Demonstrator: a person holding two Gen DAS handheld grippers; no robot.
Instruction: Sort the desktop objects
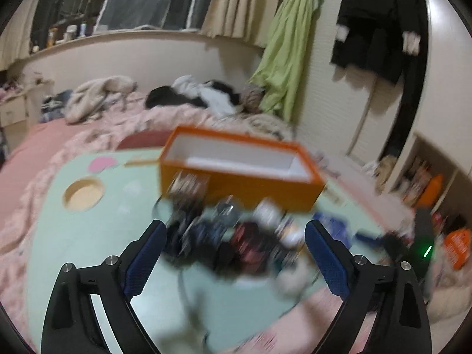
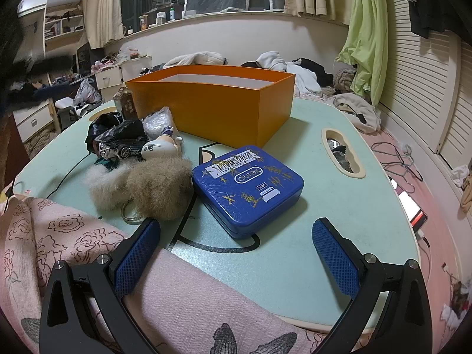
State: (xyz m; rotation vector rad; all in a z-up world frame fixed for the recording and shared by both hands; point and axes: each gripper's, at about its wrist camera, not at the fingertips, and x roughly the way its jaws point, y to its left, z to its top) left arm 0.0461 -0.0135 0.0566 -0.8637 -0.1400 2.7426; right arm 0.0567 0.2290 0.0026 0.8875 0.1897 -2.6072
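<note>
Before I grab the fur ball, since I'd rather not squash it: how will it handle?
The fur ball looks fluffy and loose, so it is probably very light and will compress between pads rather than resist. Its long fibres may snag or shed on the textured blue pads. It sits slumped on the table, so rolling seems unlikely.

Home bedroom, bed (image 1: 44,147), hanging clothes (image 1: 371,29)

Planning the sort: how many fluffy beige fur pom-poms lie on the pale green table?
2: the paler fluffy beige pom-pom at left and the darker fluffy beige pom-pom touching it, beside the blue tin. The clutter may hide more.
</note>
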